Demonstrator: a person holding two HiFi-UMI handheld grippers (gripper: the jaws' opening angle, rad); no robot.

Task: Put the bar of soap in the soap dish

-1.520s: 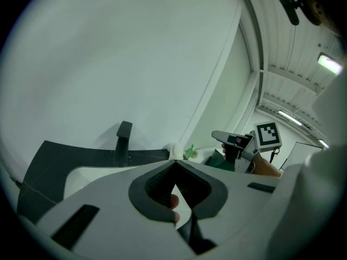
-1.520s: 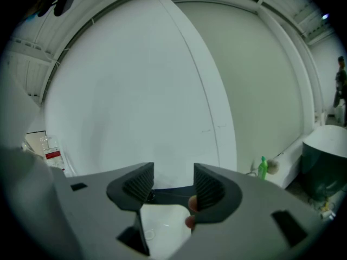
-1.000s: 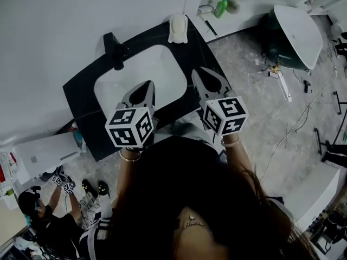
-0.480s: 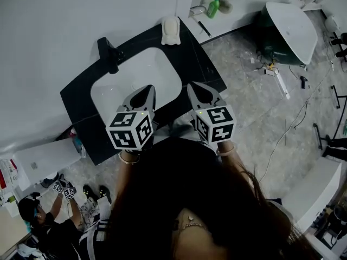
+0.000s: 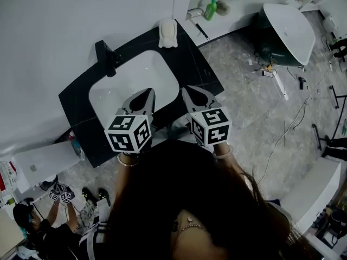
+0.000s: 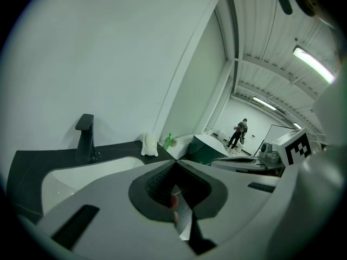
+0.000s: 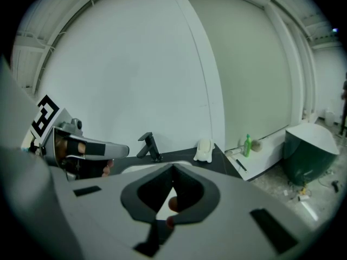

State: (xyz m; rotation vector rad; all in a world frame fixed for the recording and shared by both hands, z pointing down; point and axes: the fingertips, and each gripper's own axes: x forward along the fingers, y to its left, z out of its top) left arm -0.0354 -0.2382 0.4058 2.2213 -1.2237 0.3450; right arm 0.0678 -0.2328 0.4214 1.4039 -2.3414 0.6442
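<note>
- Faucet [image 5: 108,56]: dark and upright, at the upper left of the black counter [image 5: 201,76], behind the white sink basin [image 5: 127,83].
- Left gripper [image 5: 146,92]: left of centre in the head view, over the near edge of the basin. Its own view shows the jaws brought together at the tips [image 6: 174,164], with nothing between them.
- Soap dish [image 5: 167,34]: a pale, rounded shape at top centre, on the back right corner of the counter and well apart from both grippers. It is too small to tell whether the bar of soap lies on it, or whether this shape is only one of the two. No other bar shows on the counter or in the basin.
- Handling, as a judgement: a bar of soap should be light and stiff, slick if damp, and easily dented by a hard pinch. The best hold is probably across its short width at the middle, pads flat on the long sides, with a gentle squeeze and a low carry.
- Right gripper [image 5: 185,90]: right of centre, over the counter's front edge. Its jaws are closed tip to tip [image 7: 173,168] and empty.
- Green bottle [image 5: 210,8]: further right, on the white ledge beyond the counter, and no part of the job.
</note>
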